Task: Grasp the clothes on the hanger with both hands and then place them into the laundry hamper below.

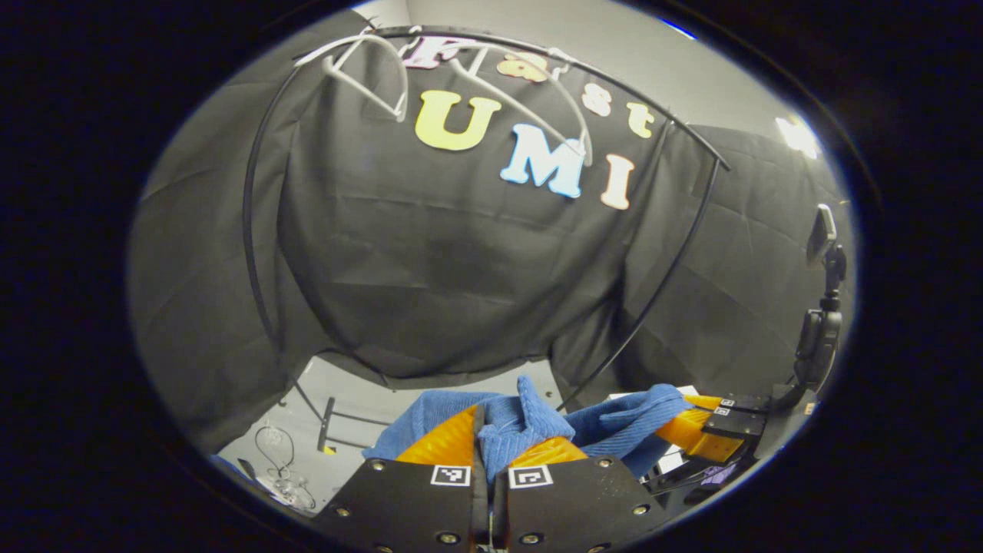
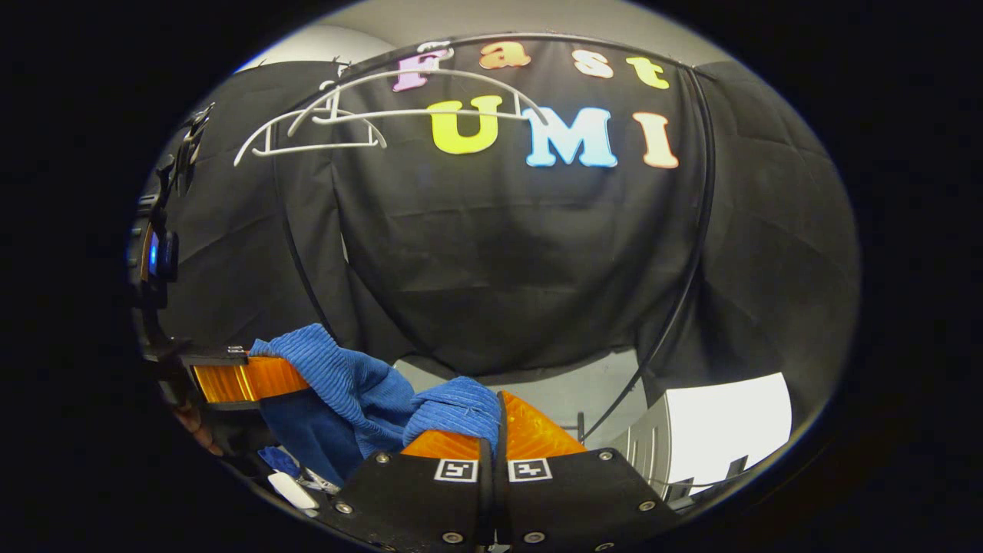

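Observation:
A blue ribbed garment hangs off the hangers, stretched between my two grippers. In the left gripper view my left gripper is shut, with a fold of the garment pinched between its fingers. My right gripper shows farther right, holding the garment's other end. In the right gripper view my right gripper is shut on a bunch of the blue garment, and my left gripper holds the cloth at the left. Two bare white hangers hang on the black rail above.
The black clothes rack's curved rail frames the booth wall. A device on a black stand is at the right. Cables lie on the grey floor. A bright white boxy object sits at the lower right.

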Tool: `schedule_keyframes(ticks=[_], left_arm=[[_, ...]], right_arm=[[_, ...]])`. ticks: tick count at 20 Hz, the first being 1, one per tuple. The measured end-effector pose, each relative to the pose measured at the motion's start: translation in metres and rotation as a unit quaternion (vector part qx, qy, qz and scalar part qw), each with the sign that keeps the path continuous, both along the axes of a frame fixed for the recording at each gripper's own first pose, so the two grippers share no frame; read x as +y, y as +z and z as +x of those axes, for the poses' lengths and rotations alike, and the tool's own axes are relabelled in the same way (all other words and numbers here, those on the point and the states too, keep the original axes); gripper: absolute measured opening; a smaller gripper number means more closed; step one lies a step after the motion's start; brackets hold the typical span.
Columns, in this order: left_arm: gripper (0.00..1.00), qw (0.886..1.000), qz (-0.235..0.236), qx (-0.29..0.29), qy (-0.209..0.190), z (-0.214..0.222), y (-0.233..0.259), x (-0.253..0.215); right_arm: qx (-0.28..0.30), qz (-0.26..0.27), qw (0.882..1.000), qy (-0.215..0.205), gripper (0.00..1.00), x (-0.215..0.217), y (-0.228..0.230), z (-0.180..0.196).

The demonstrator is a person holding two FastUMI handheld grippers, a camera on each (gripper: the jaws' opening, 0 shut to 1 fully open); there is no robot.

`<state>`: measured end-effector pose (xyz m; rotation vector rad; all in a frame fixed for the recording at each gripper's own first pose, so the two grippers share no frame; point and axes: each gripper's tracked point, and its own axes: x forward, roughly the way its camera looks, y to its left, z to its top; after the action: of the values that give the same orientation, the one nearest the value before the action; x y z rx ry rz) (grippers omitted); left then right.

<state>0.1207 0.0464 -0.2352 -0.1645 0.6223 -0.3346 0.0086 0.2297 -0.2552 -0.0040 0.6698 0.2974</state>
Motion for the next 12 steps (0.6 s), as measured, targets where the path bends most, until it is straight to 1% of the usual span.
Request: schedule_keyframes(ticks=[1,3,6,10,12], left_arm=[[0.04,1.0,0.006,0.008,0.001,0.001,-0.01,0.0],[0.03,1.0,0.022,0.021,-0.001,0.003,-0.023,0.004],[0.04,0.997,0.061,0.039,-0.009,-0.001,-0.062,0.014],[0.04,0.994,0.082,0.069,-0.013,0.004,-0.11,0.021],[0.04,0.992,0.092,0.08,-0.013,0.007,-0.133,0.026]], right_arm=[[0.013,0.001,1.0,-0.003,0.0,0.002,-0.01,0.0],[0.029,0.007,1.0,-0.01,0.01,0.008,-0.024,-0.001],[0.064,0.016,0.998,-0.018,0.01,0.018,-0.05,-0.007],[0.102,0.011,0.994,-0.03,0.01,0.016,-0.097,0.002],[0.124,0.004,0.992,-0.039,0.01,0.014,-0.122,0.0]])
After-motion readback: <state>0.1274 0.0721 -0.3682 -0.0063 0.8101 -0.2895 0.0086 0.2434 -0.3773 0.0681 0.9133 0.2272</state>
